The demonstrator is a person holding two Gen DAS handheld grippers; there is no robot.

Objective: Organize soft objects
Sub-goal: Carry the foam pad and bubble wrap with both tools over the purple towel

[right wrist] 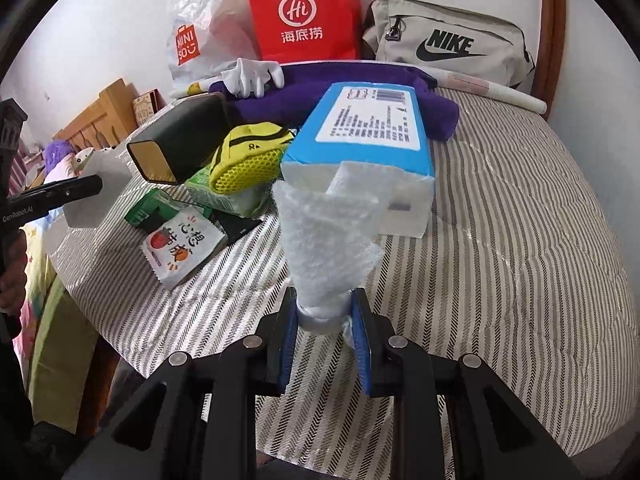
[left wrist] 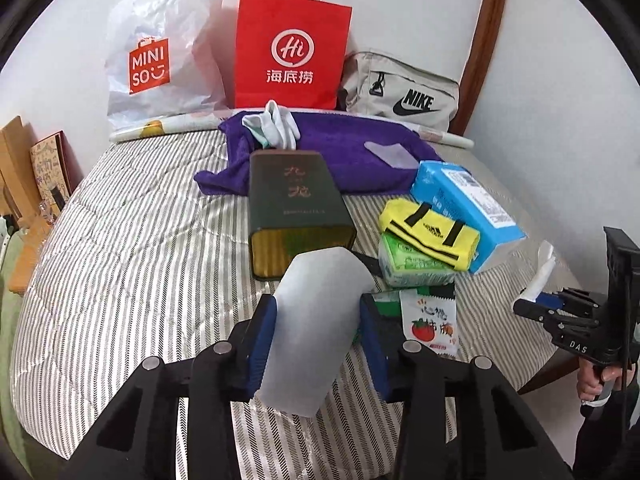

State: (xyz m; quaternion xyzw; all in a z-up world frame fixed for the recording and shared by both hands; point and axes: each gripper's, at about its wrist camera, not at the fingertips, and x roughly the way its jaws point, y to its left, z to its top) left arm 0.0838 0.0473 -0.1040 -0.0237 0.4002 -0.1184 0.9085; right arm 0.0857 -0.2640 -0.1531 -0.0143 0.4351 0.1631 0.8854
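Above the striped bed (left wrist: pixel 120 280): left tongs (left wrist: pixel 316 320) clamped on a white foam block (left wrist: pixel 316 320), right tongs (right wrist: pixel 324 320) pinching a bubble-wrap twist (right wrist: pixel 324 248).

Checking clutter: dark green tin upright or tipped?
Tipped. The dark green tin lies on its side on the striped bedcover, gold end facing the camera.
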